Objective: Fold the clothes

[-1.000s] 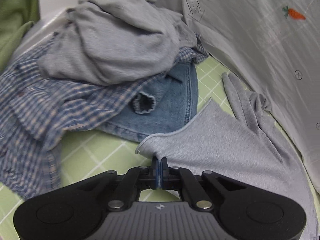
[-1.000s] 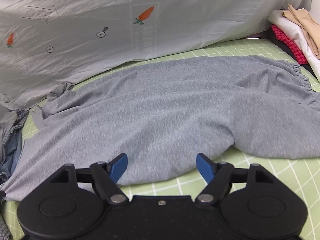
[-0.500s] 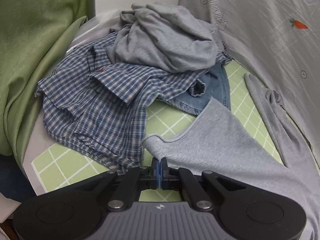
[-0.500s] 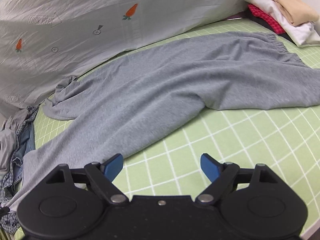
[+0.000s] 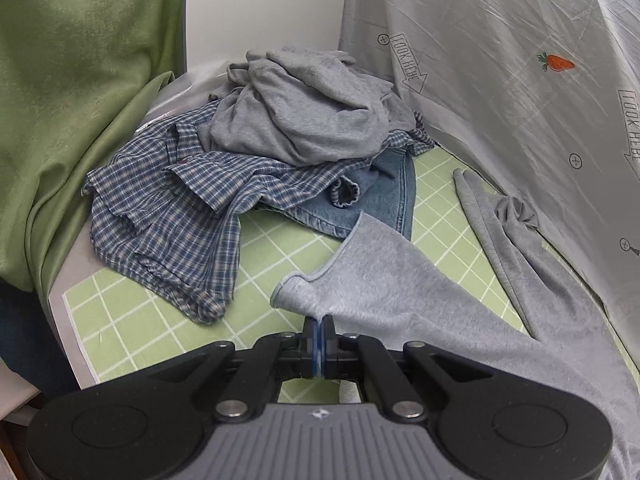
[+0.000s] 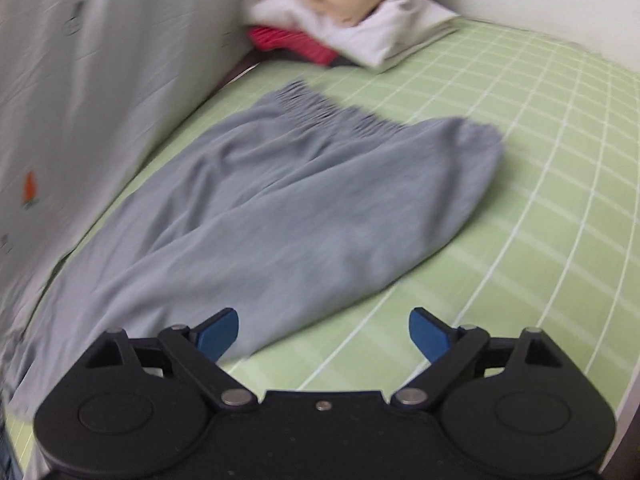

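Note:
Grey trousers point(image 6: 304, 208) lie spread across the green checked mat point(image 6: 540, 184), their gathered waistband point(image 6: 336, 110) at the far end in the right wrist view. My left gripper point(image 5: 319, 330) is shut on the hem of one grey trouser leg point(image 5: 400, 276), which lifts slightly off the mat. The other leg point(image 5: 492, 236) runs along the white sheet. My right gripper point(image 6: 324, 332) stands open above the mat beside the trousers' near edge, nothing between its blue pads point(image 6: 218, 332).
A heap of a plaid shirt point(image 5: 176, 208), jeans point(image 5: 380, 204) and a grey garment point(image 5: 304, 116) lies at the far left. A white carrot-print sheet point(image 5: 520, 80) hangs along the back. Folded clothes point(image 6: 352, 12) are stacked at the far right. Green fabric point(image 5: 80, 100) hangs left.
My left gripper pulled back with the trouser hem, showing more of the heap and mat. My right gripper swung right toward the waistband end, rolled, and its jaws widened.

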A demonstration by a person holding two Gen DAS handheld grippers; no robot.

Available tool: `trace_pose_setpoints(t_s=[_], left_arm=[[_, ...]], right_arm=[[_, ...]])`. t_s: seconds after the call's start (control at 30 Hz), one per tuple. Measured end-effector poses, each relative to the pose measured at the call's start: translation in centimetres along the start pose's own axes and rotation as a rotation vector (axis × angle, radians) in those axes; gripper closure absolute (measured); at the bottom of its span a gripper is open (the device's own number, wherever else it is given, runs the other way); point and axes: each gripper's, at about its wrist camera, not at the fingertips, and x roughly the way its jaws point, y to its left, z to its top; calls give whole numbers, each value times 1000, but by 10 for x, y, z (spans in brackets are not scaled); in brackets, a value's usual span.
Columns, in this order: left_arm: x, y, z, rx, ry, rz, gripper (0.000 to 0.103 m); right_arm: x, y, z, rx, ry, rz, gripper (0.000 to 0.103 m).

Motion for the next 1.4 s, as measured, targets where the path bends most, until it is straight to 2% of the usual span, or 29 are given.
trace_pose_setpoints(t_s=[0.1, 0.17, 0.23, 0.27, 0.33, 0.37, 0.47, 0.57, 0.7, 0.87, 0.93, 1.03, 1.1, 1.17, 1.4], left_arm=[[1, -7, -2, -9, 2, 8, 102], [2, -9, -1, -29, 2, 12, 102], [4, -10, 1, -44, 1, 20, 102], [5, -11, 3, -47, 2, 23, 102], [7, -12, 6, -49, 2, 29, 102], [8, -13, 8, -47, 1, 31, 102], [11, -19, 19, -37, -12, 32, 102], [19, -32, 38, -11, -40, 20, 103], [35, -59, 76, -12, -91, -26, 103], [28, -91, 131, -80, -218, -131, 103], [16, -101, 147, -83, -281, -160, 103], [-3, -106, 156, -48, -364, -151, 103], [-11, -99, 152, -43, -379, -137, 103], [-11, -85, 141, -47, -354, -113, 103], [1, -19, 81, -68, -202, 43, 103]], right_arm=[[16, -13, 16, 39, -5, -67, 27], [19, -21, 22, 69, -15, -71, 29], [22, -25, 28, 84, -29, -77, 37], [24, -26, 29, 84, -31, -73, 56], [26, -27, 33, 85, -33, -49, 74], [26, -27, 35, 88, -33, -28, 102], [20, -13, 46, 39, -70, -14, 103], [5, 12, 69, -66, -172, -9, 103], [-9, 44, 122, -134, -315, 26, 103], [-34, 74, 191, -122, -473, 82, 103], [-53, 80, 207, -114, -546, 96, 103], [-80, 76, 213, -131, -622, 84, 103], [-91, 63, 205, -136, -627, 66, 103], [-95, 48, 192, -140, -604, 42, 103], [-72, -21, 119, -125, -389, -115, 103]])
